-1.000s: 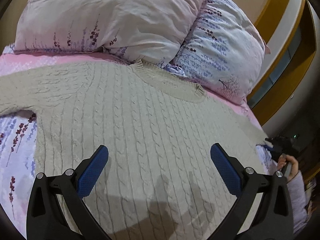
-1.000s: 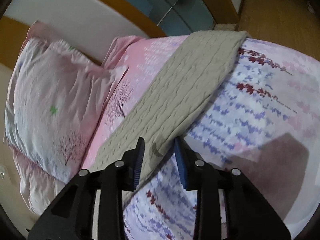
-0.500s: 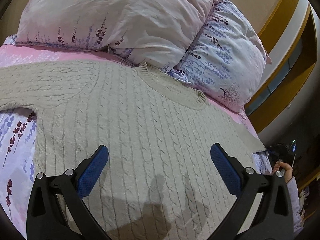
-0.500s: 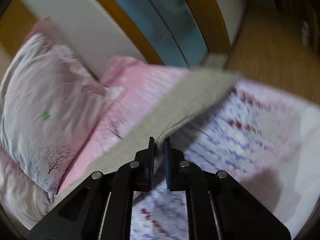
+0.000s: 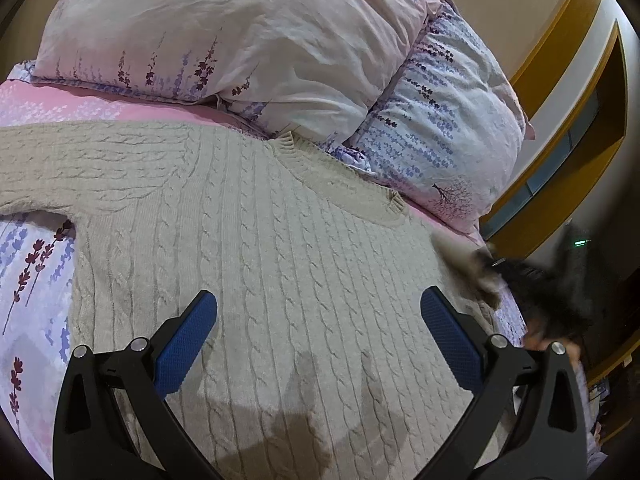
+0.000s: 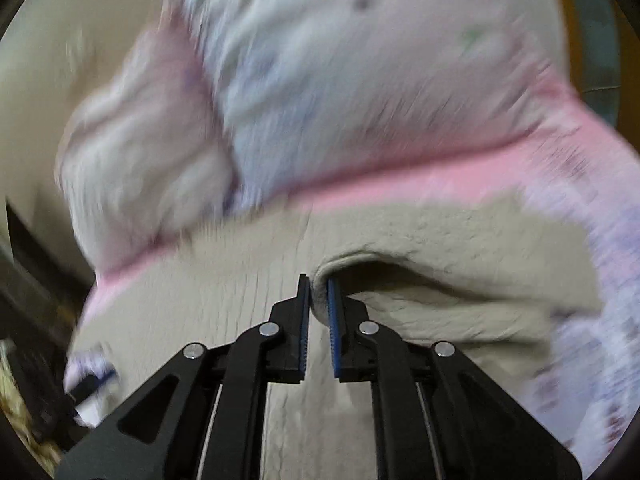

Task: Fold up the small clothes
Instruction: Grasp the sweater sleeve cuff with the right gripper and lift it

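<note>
One sleeve in hand, ready to fold across the sweater.
Left wrist view: left gripper (image 5: 319,320) hangs released above the sweater (image 5: 256,248) lying flat on the bed (image 5: 36,264); it could pin the body. Right wrist view: right gripper (image 6: 318,300) is clenched on the sleeve (image 6: 400,248); carry it low, without dragging.

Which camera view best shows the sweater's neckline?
The left wrist view. There the sweater lies flat and sharp, with its ribbed neckline in full view below the pillows. The right wrist view is motion-blurred and shows only a fold of knit pinched in the right gripper, no neckline.
</note>
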Action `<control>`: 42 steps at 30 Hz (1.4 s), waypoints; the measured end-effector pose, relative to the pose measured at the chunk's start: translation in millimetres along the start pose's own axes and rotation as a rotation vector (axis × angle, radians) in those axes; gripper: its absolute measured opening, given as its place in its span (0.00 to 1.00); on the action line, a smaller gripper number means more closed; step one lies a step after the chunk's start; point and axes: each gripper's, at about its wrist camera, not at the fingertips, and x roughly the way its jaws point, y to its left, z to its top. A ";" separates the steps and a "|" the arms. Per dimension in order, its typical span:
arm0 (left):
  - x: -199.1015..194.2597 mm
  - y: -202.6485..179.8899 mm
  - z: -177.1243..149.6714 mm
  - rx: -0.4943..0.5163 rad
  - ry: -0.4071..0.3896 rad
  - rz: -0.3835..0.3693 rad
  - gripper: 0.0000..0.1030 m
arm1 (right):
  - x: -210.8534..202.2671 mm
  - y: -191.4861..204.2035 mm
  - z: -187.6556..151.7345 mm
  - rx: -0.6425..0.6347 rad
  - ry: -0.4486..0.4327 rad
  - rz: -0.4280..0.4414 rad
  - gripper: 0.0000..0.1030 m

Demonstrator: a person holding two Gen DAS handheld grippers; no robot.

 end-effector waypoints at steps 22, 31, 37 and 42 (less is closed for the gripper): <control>-23.1 26.0 9.4 -0.073 -0.053 -0.064 0.93 | -30.0 -69.2 27.6 0.290 -0.190 -0.179 0.07; -39.9 51.6 15.9 -0.183 -0.102 -0.089 0.79 | 36.7 94.9 33.7 -0.048 -0.028 0.136 0.07; -67.6 82.9 23.9 -0.250 -0.160 -0.035 0.77 | 107.3 140.8 -7.3 -0.186 0.188 0.082 0.07; -96.3 112.8 33.3 -0.278 -0.228 0.047 0.77 | 106.8 149.9 -4.7 -0.222 0.172 0.059 0.17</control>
